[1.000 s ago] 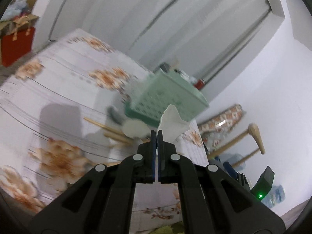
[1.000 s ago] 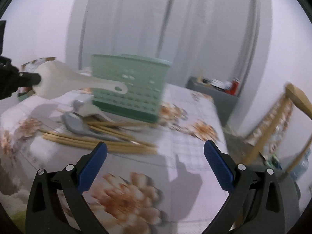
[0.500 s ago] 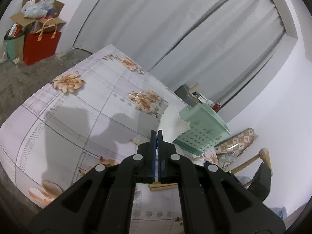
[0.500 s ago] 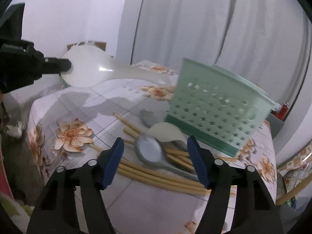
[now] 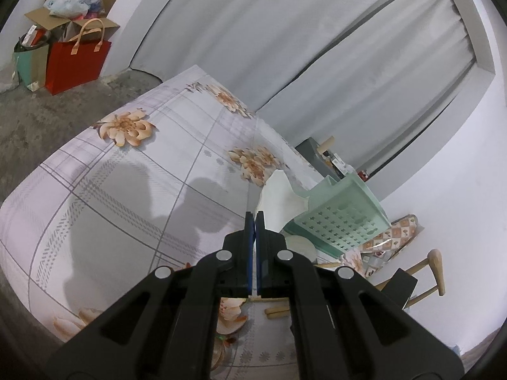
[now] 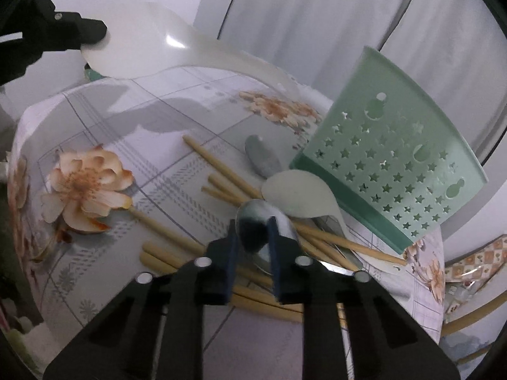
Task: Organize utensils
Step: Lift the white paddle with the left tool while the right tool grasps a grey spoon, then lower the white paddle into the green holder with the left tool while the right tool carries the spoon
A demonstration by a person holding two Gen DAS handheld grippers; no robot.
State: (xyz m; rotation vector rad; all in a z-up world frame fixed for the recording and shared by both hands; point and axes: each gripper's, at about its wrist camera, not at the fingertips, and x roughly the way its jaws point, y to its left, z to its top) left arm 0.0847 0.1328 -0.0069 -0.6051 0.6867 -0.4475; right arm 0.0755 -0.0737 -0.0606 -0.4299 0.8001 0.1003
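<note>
Left gripper [image 5: 254,218]: its fingers stayed clamped on the bowl end of the white rice paddle [image 6: 152,41], which it held in the air above the floral tablecloth [image 5: 126,190], handle pointing toward the green basket [image 6: 396,161].
Change on the left: over the last second the paddle had risen clear of the pile, while the grip itself looked the same.
Right gripper [image 6: 253,231]: a second ago its fingers were spread wide and well above the cloth; now they had narrowed to either side of the metal spoon [image 6: 263,221].
Contact: the blue pads [image 6: 274,237] sat at the spoon bowl's edges, but whether they were pinching it could not be told.
Utensils left: bamboo chopsticks [image 6: 221,171], a second white paddle [image 6: 298,193] and a grey spoon [image 6: 261,158] lay beside the basket.
Meaning: judged from this, nothing visible had been stowed; the paddle seemed ready for the basket, the spoon about to be picked up.
</note>
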